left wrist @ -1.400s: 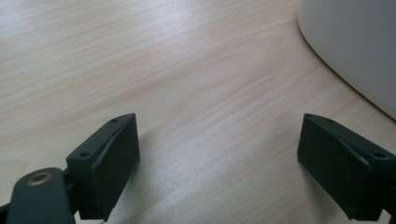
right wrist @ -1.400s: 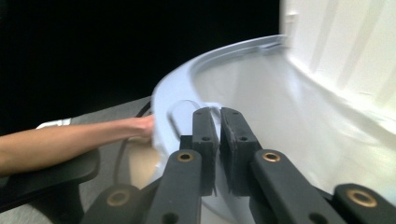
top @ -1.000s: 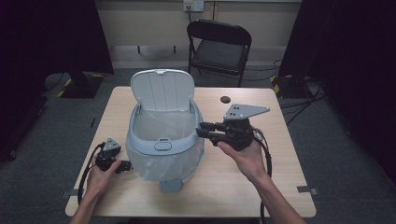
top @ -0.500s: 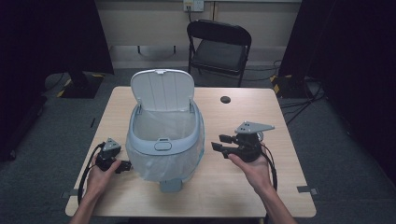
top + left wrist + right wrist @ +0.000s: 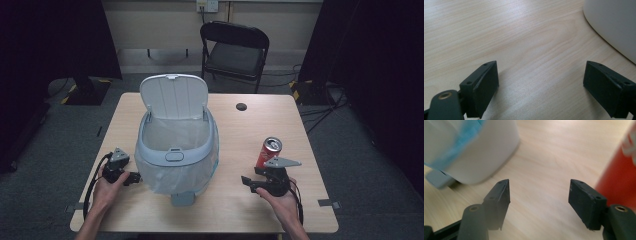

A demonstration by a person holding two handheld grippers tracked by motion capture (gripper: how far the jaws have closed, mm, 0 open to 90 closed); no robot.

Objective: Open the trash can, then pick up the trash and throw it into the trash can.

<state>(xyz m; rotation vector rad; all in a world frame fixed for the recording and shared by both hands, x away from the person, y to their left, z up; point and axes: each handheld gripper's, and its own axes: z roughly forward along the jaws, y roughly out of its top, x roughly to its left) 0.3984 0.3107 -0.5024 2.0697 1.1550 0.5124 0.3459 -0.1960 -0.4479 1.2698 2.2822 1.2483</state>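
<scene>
A pale blue pedal bin (image 5: 175,150) stands mid-table with its lid up and a clear bag lining it. To the right of the bin, a red drink can (image 5: 269,151) stands upright on the wooden table (image 5: 240,135). My right gripper (image 5: 246,182) rests just in front of the can, open, jaws pointing left at the bin. In the right gripper view the can (image 5: 619,175) sits outside the right jaw of that gripper (image 5: 539,197). My left gripper (image 5: 136,177) lies left of the bin, open over bare wood (image 5: 541,87), with the bin's wall (image 5: 614,22) beside it.
The bin's foot pedal (image 5: 182,199) sticks out toward the front edge. A small black disc (image 5: 241,106) lies on the far side of the table. A black folding chair (image 5: 235,50) stands behind the table. Tape marks the floor at both front corners.
My right gripper has dropped from beside the bin's rim and pulled back to the front right of the table. The red can now shows standing next to it. The left gripper stayed put.
</scene>
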